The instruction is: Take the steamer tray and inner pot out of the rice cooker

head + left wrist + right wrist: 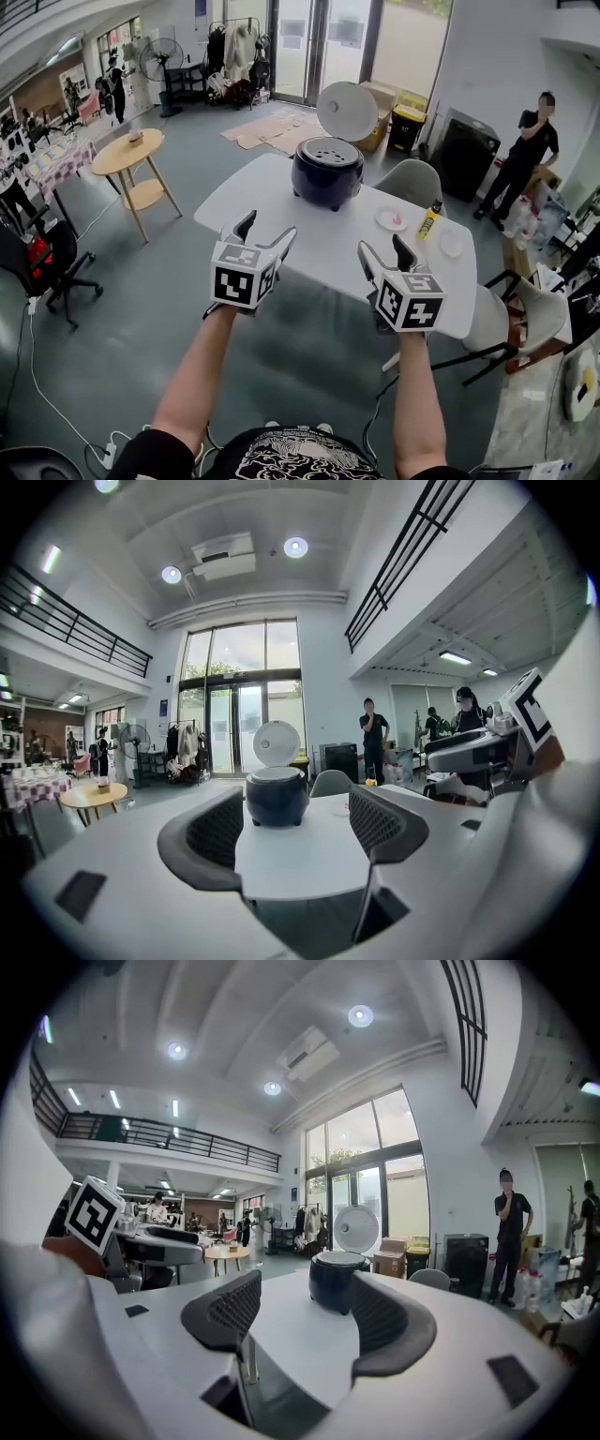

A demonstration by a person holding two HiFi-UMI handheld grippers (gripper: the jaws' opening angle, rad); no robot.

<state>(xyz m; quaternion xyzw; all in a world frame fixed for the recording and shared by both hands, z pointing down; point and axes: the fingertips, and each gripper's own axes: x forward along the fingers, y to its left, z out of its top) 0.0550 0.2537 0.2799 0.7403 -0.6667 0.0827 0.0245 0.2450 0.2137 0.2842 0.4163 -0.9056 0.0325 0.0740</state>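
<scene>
The dark blue rice cooker (327, 172) stands on the white table (309, 239) at 12 o'clock from the person. Its round white lid (347, 111) is tipped up at the back and the perforated steamer tray (328, 150) sits in its open top, hiding the inner pot. The left gripper (268, 227), at 7 o'clock of the cooker, and the right gripper (383, 244), at 5 o'clock, hover over the table's near edge, well apart from the cooker, each with jaws spread wide and empty.

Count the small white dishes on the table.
2. One round white dish sits right of the dark blue rice cooker; the other lies past the yellow bottle. None seem hidden.
</scene>
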